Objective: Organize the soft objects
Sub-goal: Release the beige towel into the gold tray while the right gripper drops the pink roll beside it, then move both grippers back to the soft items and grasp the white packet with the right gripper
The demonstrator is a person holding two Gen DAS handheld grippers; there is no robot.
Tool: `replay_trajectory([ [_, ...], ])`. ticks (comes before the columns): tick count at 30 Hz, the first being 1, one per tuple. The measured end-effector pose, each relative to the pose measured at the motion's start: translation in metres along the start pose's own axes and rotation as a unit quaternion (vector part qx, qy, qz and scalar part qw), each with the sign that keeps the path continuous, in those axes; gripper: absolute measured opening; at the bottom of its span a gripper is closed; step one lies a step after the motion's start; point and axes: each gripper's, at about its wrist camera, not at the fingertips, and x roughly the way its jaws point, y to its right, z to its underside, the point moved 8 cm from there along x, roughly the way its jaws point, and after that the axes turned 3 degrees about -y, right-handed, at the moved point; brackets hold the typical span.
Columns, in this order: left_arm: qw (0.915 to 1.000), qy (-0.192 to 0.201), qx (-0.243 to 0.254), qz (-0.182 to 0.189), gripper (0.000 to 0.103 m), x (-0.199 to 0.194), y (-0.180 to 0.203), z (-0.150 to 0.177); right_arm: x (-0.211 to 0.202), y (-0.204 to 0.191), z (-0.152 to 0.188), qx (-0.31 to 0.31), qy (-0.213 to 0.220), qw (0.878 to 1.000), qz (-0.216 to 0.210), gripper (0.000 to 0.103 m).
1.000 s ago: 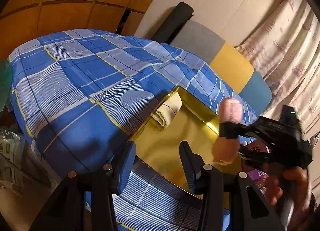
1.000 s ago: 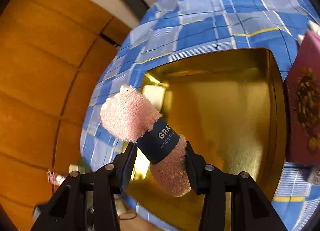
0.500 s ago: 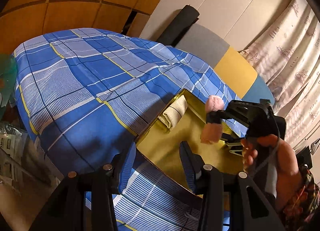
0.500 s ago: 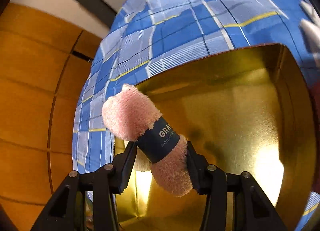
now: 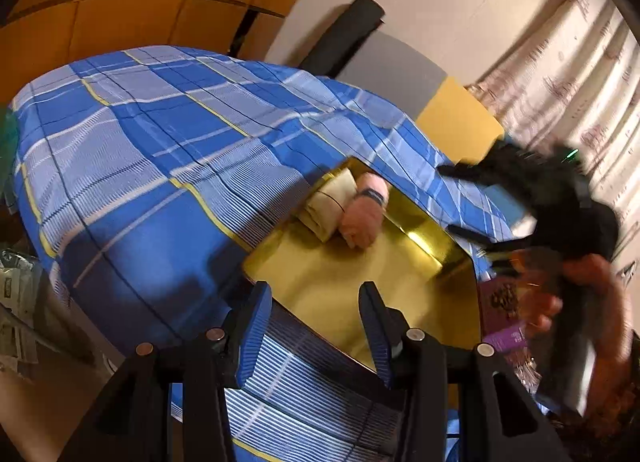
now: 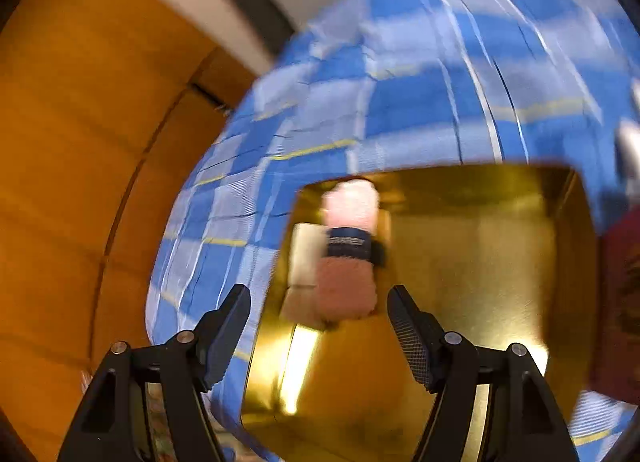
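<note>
A pink rolled towel [image 5: 362, 218] [image 6: 348, 262] with a navy band lies in the far left corner of the gold tray [image 5: 360, 282] [image 6: 480, 262], touching a cream rolled towel [image 5: 330, 204] [image 6: 306, 258]. My right gripper [image 6: 318, 290] [image 5: 446, 200] hangs blurred above and behind the pink towel. Its jaws are opening and nothing sits between the pads. My left gripper [image 5: 316, 314] stands open over the tray's near edge, holding nothing.
The tray rests on a bed with a blue plaid cover [image 5: 160, 162]. A maroon packet [image 5: 504, 314] [image 6: 620, 302] lies by the tray's right side. A hand [image 5: 580, 282] holds the right gripper. Orange wood panels, cushions and a curtain stand behind the bed.
The right gripper let go of the pink towel, which now lies in the tray beside the cream one. That gripper drew back and up with wider jaws. The left gripper barely moved.
</note>
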Motion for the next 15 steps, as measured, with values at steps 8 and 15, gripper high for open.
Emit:
replay_trajectory([
  [8, 0.9969, -0.022, 0.066, 0.037, 0.046, 0.003, 0.048, 0.025, -0.112, -0.012, 0.038, -0.151, 0.096, 0.983, 0.040, 0.076],
  [15, 0.9853, -0.072, 0.121, 0.096, 0.046, 0.008, 0.101, 0.070, -0.194, 0.066, 0.069, -0.146, 0.154, 0.969, 0.129, 0.079],
])
